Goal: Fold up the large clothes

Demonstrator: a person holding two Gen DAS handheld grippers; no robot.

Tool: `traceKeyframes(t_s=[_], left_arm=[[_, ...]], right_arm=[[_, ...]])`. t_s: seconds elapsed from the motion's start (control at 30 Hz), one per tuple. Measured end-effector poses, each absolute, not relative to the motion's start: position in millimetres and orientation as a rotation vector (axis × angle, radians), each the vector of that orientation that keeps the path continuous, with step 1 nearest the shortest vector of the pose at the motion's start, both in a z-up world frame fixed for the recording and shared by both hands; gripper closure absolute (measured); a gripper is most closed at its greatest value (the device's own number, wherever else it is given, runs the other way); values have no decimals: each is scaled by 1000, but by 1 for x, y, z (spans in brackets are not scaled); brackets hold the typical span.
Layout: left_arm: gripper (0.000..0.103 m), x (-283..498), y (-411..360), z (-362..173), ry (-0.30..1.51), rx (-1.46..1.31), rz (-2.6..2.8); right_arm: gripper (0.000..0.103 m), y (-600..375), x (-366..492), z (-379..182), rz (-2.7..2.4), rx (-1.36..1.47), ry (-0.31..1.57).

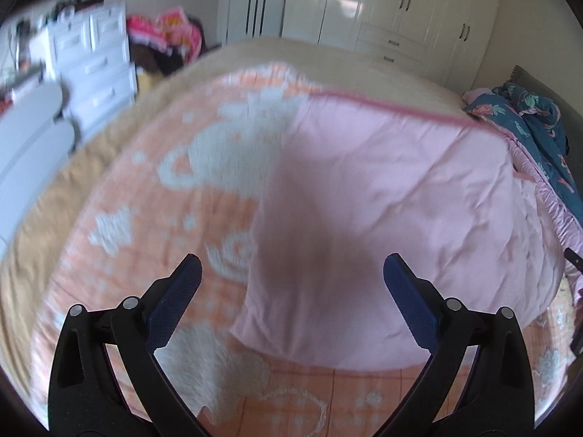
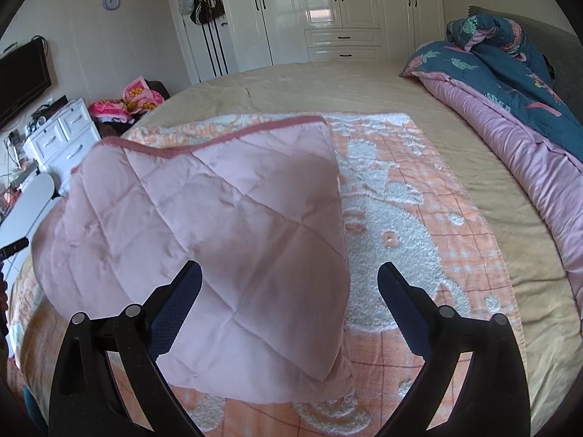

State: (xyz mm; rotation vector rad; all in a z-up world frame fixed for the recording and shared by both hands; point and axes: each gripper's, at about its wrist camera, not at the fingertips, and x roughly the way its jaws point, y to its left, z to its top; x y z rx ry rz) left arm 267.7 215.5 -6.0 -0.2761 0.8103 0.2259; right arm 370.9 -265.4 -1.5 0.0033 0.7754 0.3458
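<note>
Bedroom, daylight; white wardrobes (image 2: 328,11) filled the top of the right wrist view, and a beige bed sheet (image 2: 419,116) covered the whole middle ground. A blue-and-pink duvet (image 2: 510,91) lay bunched at the upper right.

The blanket (image 2: 393,218) lay spread on the bed, centre frame: orange-and-white fleece face up, with its pink quilted underside (image 2: 226,225) folded across the left half. One fold looked already made.

Handling, as judged: soft, limp and thick, probably bulky rather than heavy; the fleece should give the pads good grip, though the doubled layers may sag and slide when lifted. Best holds looked to be the near corners of the pink flap (image 1: 382,189), at lower centre in both views, or along its darker bound edge (image 2: 204,144).

Left gripper (image 1: 291,280) tilted down at the flap's near-left corner, tongs spread wide, nothing between them; that view was motion-blurred. Right gripper (image 2: 289,284) also angled down over the flap's right edge, tongs wide and empty.
</note>
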Motion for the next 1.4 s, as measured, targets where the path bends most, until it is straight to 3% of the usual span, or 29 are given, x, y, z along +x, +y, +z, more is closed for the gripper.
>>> traceKeyframes(t_s=[0.17,0.23,0.27,0.3,0.33,0.37,0.43,0.77,1.4], left_arm=[[10,274,220,-35,828,-366,187],[26,276,217,-37,807,-371,172],[48,277,214,-35,801,-369,161],[62,279,210,-34,794,-358,158],[69,282,203,-29,782,-328,158],[78,284,198,-25,771,-304,160],[84,289,192,-13,740,-271,170],[88,342,201,35,674,-260,222],[89,393,207,-14,787,-204,321]], right_arm=[[7,-267,378,-20,338,16,786],[9,-266,378,-24,341,10,781],[25,-264,377,-25,338,-4,770],[39,-262,377,-26,358,-13,770],[64,-259,377,-26,375,-16,775],[74,-256,376,-25,363,-36,768],[84,-250,375,-18,362,-44,748],[87,-253,412,34,291,85,619],[88,-244,469,-39,160,90,806]])
